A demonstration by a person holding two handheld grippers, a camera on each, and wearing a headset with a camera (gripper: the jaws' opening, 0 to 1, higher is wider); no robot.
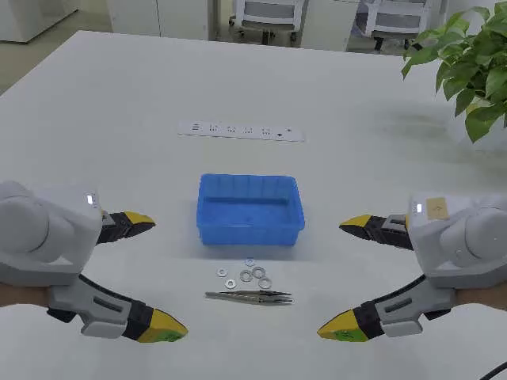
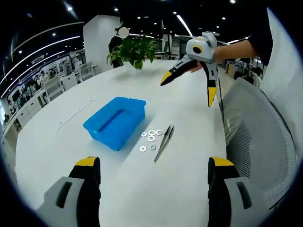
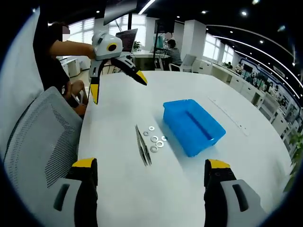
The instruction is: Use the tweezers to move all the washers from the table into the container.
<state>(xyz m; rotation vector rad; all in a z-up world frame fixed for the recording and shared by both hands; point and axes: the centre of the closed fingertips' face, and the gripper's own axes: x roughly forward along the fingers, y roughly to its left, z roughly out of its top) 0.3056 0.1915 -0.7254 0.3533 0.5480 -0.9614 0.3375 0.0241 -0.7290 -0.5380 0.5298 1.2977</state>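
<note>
Head view, task items:
- Tweezers (image 1: pixel 249 297): slim, silvery metal, laid flat on the table (image 1: pixel 119 95), tips toward 9 o'clock. Untouched by either gripper.
- Washers (image 1: pixel 245 275): a loose cluster of small silver rings, seen just at 12 o'clock of the tweezers, flat on the table.
- Container (image 1: pixel 249 208): shallow blue plastic tray with ribbed walls, set at 12 o'clock of the washers. No washers can be made out inside.

Grippers:
- Left gripper (image 1: pixel 166 275): held at 9 o'clock of the tweezers, well apart from them. Yellow-tipped jaws are spread wide, nothing between them.
- Right gripper (image 1: pixel 331 279): held at 3 o'clock, jaws likewise spread wide, nothing gripped.

Surface and room:
- The table is white, large and matte.
- A white power strip (image 1: pixel 240 131) is noted at 12 o'clock of the container, and a leafy plant (image 1: pixel 467 63) at 2 o'clock.
- Office chairs are seen beyond the far edge.

Gripper views:
- Left gripper view: a grey mesh chair back (image 2: pixel 255 142) is seen at 3 o'clock, and a dark-sleeved arm carries the right gripper.
- Right gripper view: an open-plan office with ceiling lights and seated people is seen beyond the table.
</note>
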